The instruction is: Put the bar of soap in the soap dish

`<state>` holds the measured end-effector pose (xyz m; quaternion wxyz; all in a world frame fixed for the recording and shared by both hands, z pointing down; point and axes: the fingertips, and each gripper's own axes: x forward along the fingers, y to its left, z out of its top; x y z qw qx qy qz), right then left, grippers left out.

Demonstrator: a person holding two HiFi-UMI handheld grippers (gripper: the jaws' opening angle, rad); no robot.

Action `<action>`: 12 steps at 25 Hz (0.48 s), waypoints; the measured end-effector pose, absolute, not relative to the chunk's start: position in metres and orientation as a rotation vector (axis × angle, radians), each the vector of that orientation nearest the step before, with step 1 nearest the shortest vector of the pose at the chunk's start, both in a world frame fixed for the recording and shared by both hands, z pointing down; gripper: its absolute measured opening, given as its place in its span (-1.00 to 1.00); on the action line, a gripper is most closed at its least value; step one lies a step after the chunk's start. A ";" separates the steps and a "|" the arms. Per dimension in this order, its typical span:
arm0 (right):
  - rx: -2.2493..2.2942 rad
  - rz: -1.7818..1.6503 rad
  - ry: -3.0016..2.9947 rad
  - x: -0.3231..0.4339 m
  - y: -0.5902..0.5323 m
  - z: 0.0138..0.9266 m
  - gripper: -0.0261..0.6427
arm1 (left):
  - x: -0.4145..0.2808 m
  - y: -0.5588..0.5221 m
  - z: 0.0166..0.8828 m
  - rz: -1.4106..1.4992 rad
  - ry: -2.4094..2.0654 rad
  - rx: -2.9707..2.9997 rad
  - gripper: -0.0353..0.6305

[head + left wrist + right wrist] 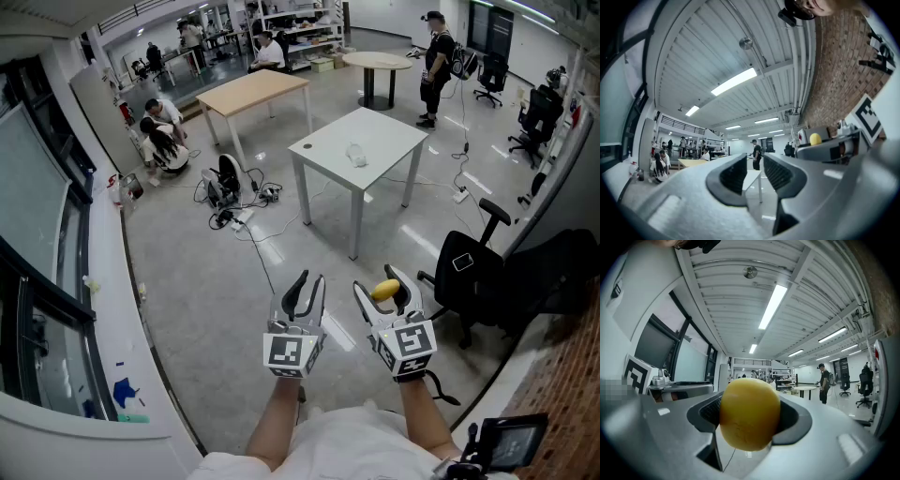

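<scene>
Soap (750,413) clamped between your right gripper (382,287) jaws, well apart from table (384,127) ahead. Left gripper (309,287) jaws parted, empty. Risks: rounded bar pops out if you squeeze or swing; small clear dish (356,155), probably target, easily overshot.

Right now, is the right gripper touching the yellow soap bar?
Touching: the right gripper view shows the right gripper clamping the yellow soap bar between both jaws.

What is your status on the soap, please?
Left gripper open, empty. Right gripper shut on yellow soap bar. Clear dish-like item on white table ahead; cables left of it.
</scene>
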<state>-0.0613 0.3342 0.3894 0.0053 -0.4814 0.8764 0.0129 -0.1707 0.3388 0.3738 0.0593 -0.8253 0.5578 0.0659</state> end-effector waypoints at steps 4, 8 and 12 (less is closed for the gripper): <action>-1.494 0.041 2.765 -0.060 0.339 0.391 -0.05 | -0.165 0.342 0.381 0.216 1.693 -2.512 -0.60; -1.493 0.027 2.768 -0.048 0.344 0.394 -0.05 | -0.151 0.346 0.377 0.242 1.693 -2.535 -0.61; -1.472 -0.003 2.765 -0.036 0.346 0.396 -0.05 | -0.141 0.349 0.383 0.221 1.703 -2.514 -0.62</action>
